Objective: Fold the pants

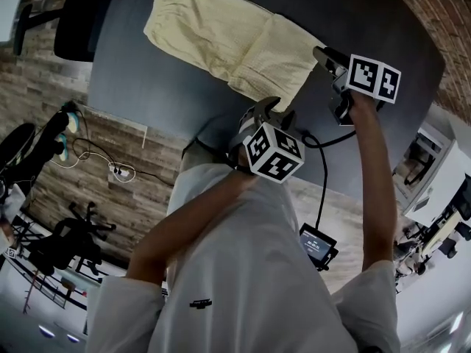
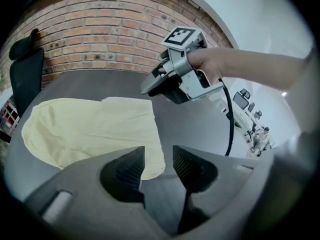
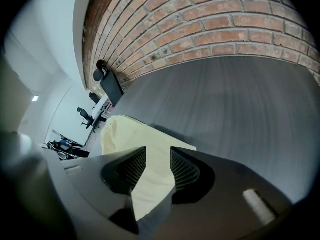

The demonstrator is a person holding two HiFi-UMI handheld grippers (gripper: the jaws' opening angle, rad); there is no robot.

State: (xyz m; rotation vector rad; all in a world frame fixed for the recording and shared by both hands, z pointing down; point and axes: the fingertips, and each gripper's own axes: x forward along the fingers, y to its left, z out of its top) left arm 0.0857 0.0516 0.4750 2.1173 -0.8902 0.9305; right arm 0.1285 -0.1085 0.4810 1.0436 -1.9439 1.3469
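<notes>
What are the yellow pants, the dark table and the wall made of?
The pants look like thin soft cloth, maybe cotton: matte pale yellow, wrinkled. The table top is smooth, dull dark gray, faintly streaked; laminate or wood, hard to tell. The wall is rough red brick with pale mortar lines.

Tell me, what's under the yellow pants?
The pants lie on the dark grey table, which shows around them. The part of the table right beneath the cloth is covered, so whether anything else lies there cannot be seen.
</notes>
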